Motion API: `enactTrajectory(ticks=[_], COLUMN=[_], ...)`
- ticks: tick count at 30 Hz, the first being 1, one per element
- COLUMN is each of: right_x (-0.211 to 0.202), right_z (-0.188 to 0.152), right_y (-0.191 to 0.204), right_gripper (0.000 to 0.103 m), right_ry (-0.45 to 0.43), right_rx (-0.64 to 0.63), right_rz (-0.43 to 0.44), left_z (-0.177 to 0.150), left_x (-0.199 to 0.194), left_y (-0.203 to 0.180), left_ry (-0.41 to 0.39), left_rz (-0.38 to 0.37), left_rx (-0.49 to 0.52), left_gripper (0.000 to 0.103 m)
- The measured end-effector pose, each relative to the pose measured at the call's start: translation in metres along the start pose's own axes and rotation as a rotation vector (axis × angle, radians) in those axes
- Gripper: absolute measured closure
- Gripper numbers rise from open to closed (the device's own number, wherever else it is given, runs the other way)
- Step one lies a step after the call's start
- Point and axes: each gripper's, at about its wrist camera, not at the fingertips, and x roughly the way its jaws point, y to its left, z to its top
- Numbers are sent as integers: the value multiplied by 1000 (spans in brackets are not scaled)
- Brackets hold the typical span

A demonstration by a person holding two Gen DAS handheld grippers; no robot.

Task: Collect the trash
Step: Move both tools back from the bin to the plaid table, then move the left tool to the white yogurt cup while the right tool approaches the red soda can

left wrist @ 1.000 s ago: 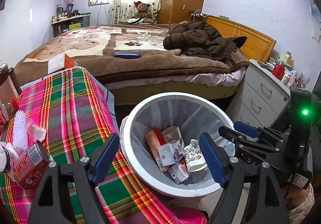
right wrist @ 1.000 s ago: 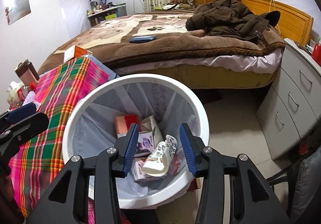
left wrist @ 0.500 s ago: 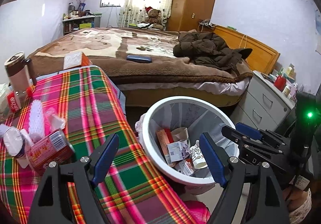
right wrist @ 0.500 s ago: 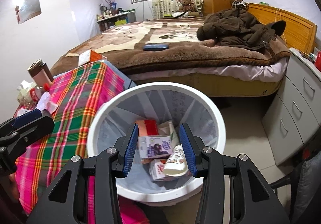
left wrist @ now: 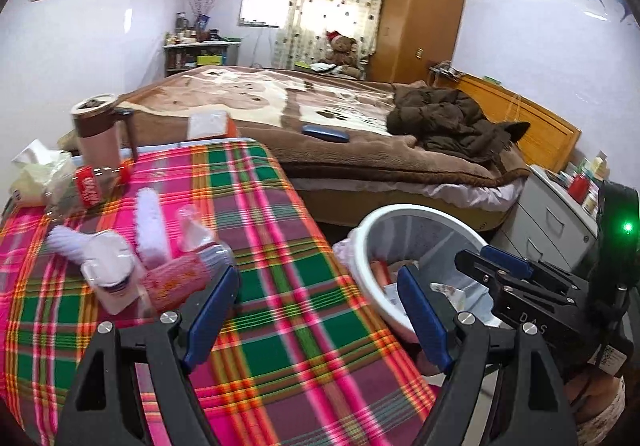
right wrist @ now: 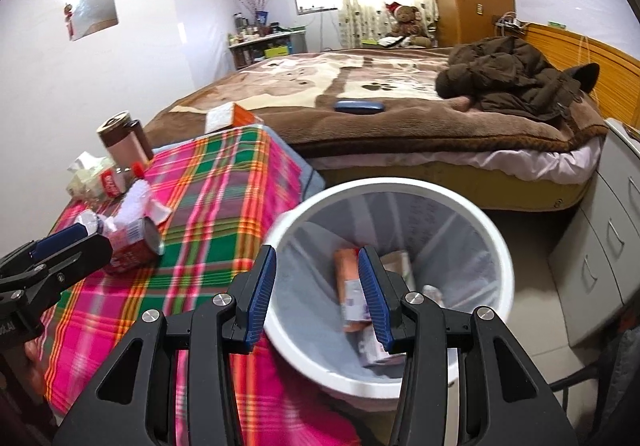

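A white trash bin [right wrist: 496, 246] with a liner stands beside the plaid-covered table [left wrist: 280, 246] and holds cartons and paper scraps [right wrist: 350, 286]. It also shows in the left wrist view [left wrist: 360, 246]. A red can [left wrist: 176, 282] lies on its side on the table among white wrappers [left wrist: 108, 258]; the can also shows in the right wrist view [right wrist: 134, 246]. My left gripper [left wrist: 316, 314] is open and empty over the table edge, just right of the can. My right gripper [right wrist: 316, 294] is open and empty above the bin's near rim.
A brown travel mug [left wrist: 100, 134], a cola bottle [left wrist: 90, 184] and tissues [left wrist: 36, 170] stand at the table's far left. A bed [left wrist: 360, 118] with a jacket lies behind. A grey drawer unit [right wrist: 608, 230] stands right of the bin.
Both grippers have swung left, away from the bin toward the table. The can and wrappers now sit nearer the left gripper's fingers. Both grippers stay open and empty.
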Motion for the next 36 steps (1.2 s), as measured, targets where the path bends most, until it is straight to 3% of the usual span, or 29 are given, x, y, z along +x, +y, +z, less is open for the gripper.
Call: enactTrajectory(ticks=[8, 13, 23, 36], right_x=[7, 15, 37, 61], right_z=[-3, -5, -11, -9], right_y=[28, 47, 81, 104], right_gripper=[46, 44, 43, 43], right_ry=[12, 32, 85, 143], right_rx=[-36, -56, -87, -123], right_rz=[60, 100, 159, 171], left_z=[-10, -16, -25, -9], left_x=[-16, -24, -21, 19], left_y=[50, 78, 122, 143], left_ry=[-19, -23, 4, 61], left_rz=[89, 151, 206, 246], left_rx=[-94, -139, -215, -174], left_gripper=[20, 20, 20, 20])
